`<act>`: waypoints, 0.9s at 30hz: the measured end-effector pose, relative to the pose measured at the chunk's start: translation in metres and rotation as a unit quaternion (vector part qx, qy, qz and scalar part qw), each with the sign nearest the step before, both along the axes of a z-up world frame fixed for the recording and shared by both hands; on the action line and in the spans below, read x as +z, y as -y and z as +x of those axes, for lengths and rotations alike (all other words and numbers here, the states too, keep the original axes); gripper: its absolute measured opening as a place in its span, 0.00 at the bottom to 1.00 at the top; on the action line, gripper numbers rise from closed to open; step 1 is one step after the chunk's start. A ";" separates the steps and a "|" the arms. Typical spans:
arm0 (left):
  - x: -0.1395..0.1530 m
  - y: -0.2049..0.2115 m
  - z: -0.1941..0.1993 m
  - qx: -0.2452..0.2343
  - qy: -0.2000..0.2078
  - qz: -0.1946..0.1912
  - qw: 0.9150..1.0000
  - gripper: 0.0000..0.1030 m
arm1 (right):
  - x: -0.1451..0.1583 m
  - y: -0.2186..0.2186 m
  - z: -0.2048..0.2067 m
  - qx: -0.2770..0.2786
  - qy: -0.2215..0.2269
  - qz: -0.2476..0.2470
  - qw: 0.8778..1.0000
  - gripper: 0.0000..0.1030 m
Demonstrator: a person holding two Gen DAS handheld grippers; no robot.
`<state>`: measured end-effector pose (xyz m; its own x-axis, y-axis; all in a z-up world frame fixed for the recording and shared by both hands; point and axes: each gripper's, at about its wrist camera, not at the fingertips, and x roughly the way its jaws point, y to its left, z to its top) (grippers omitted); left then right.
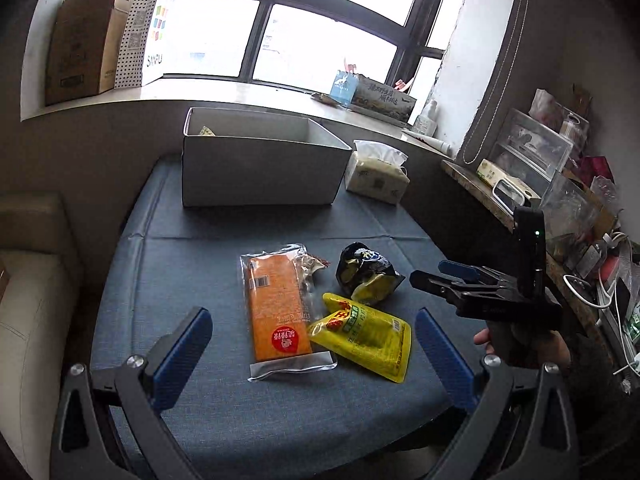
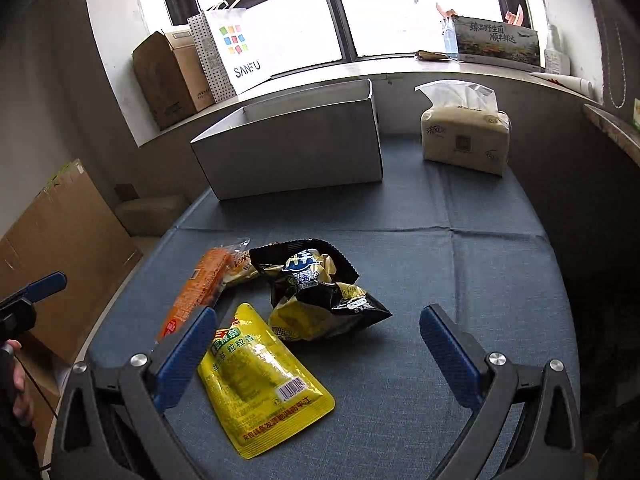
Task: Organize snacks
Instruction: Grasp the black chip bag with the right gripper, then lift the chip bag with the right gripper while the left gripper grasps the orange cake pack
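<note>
Blue tablecloth (image 1: 200,420): orange packet (image 1: 278,304), yellow pouch (image 2: 260,384), black bag (image 2: 316,292), white box (image 1: 260,172). My left gripper (image 1: 314,344) and right gripper (image 2: 316,352): both spread wide, holding nothing.

A lived-in home room: a wide dark-framed window (image 2: 340,12) with a pale sill (image 1: 224,94) holding a brown cardboard box (image 2: 168,76) and white paper shopping bag (image 2: 236,48), a soft tissue pack (image 2: 464,128) on the blue cloth-covered surface (image 2: 440,264), and a cluttered side shelf (image 1: 560,184) at right.
</note>
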<state>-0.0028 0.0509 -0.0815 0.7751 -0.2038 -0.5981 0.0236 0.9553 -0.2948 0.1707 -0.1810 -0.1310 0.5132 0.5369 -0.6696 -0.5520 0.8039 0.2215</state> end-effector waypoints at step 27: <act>-0.053 0.003 0.064 0.007 -0.104 -0.018 0.994 1.00 | 0.006 0.004 0.026 -0.001 -0.015 0.009 1.000 0.67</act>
